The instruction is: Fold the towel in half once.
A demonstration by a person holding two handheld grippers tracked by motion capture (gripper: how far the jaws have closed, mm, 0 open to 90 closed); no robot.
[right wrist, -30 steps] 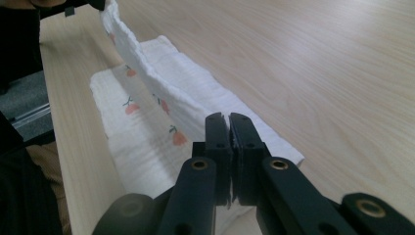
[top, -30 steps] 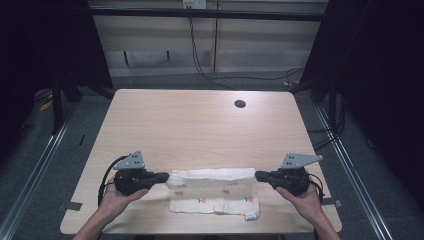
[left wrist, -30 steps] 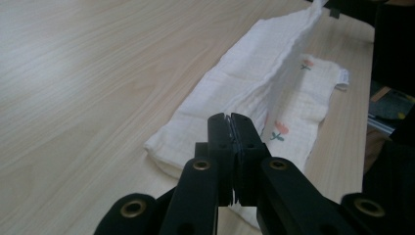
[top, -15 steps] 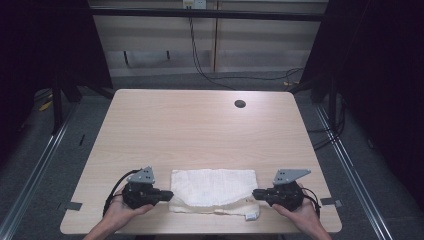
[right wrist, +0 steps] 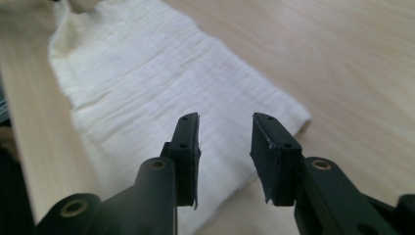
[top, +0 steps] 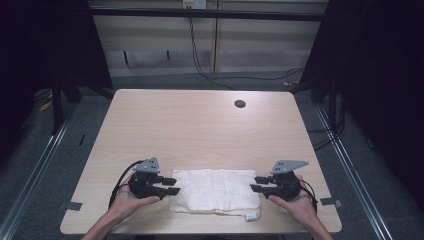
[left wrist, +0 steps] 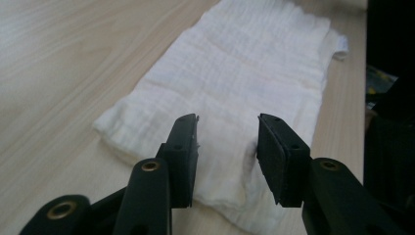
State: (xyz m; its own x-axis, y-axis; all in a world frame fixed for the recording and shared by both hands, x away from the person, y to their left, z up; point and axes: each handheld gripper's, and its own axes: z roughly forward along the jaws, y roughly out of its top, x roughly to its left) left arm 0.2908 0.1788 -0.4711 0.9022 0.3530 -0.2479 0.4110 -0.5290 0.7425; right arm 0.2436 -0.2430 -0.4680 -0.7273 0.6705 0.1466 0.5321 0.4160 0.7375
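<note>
Cloth [top: 216, 190] now folded flat near the front edge of the table [top: 200, 125], no longer lifted between the two hands as a second ago. Left gripper [top: 172, 186] at the cloth's left end, jaws just opened about halfway, pressing on nothing. Right gripper [top: 254, 184] at the right end, same, jaws just opened and let go. Probably fold done, maybe another fold next. Light wooden table, small dark hole [top: 240, 104] at the back. Dark room, cables [top: 200, 55] behind.
</note>
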